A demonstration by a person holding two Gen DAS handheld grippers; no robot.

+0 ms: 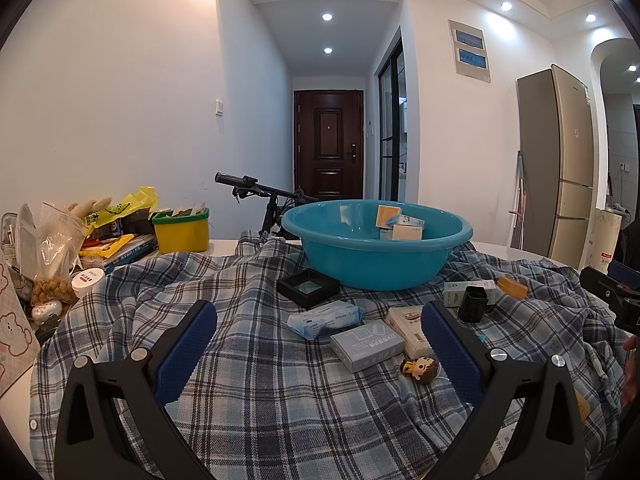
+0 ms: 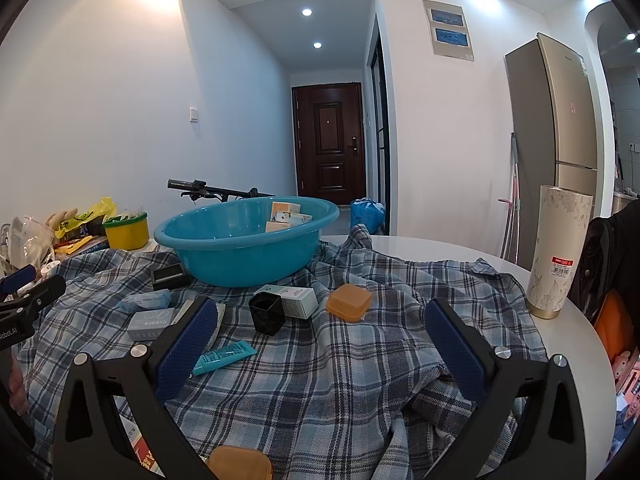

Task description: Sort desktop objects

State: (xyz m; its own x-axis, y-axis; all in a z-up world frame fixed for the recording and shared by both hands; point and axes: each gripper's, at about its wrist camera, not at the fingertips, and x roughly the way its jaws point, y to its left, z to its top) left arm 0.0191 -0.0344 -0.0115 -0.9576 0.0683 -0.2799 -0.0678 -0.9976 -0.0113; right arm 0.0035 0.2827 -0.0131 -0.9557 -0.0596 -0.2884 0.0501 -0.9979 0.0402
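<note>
Over the desk's near edge I'm holding both tongs wide and empty: left gripper (image 1: 318,340), right gripper (image 2: 320,328). Judging next pick as the grey box (image 1: 366,345), I'm coming down w/ pads on its long sides, avoiding the doll (image 1: 420,368) touching its near corner. The box is lying btw the left fingers, ahead of them, mid-desk on the plaid cloth (image 1: 260,400). The blue basin (image 1: 376,244) is sitting toward the far edge, already holding boxes.
</note>
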